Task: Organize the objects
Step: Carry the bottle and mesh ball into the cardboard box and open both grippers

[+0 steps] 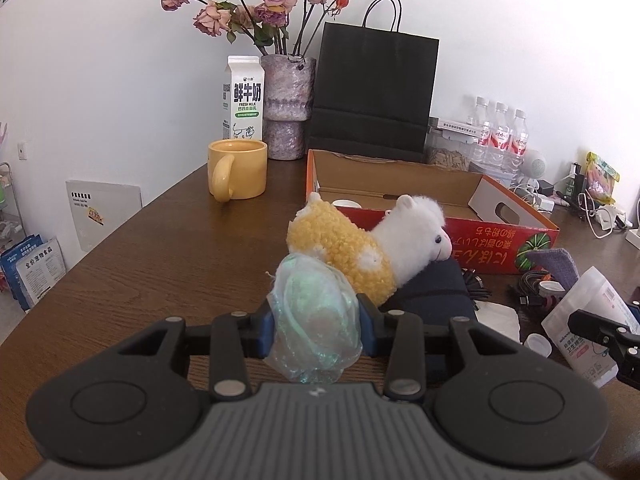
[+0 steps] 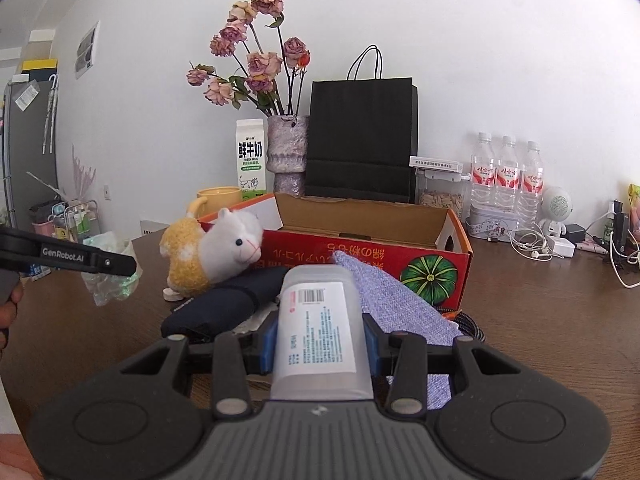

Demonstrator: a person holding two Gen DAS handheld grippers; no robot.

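Note:
My left gripper (image 1: 316, 320) is shut on a crumpled pale green plastic bag (image 1: 314, 316), held above the brown table (image 1: 160, 272). The bag also shows at the left of the right wrist view (image 2: 110, 276). My right gripper (image 2: 320, 336) is shut on a white plastic pack with a barcode label (image 2: 320, 328); the pack shows at the right in the left wrist view (image 1: 588, 320). A yellow and white plush alpaca (image 1: 368, 240) lies on a dark blue pouch (image 1: 432, 292) in front of an open red cardboard box (image 1: 500, 248). A lilac cloth (image 2: 392, 304) leans on the box.
A yellow mug (image 1: 236, 168), a milk carton (image 1: 243, 98), a vase of dried roses (image 1: 286, 108) and a black paper bag (image 1: 372, 92) stand at the back. Water bottles (image 2: 506, 176), cables and chargers (image 2: 560, 244) lie at the right. Small white caps (image 1: 538, 344) sit near the pouch.

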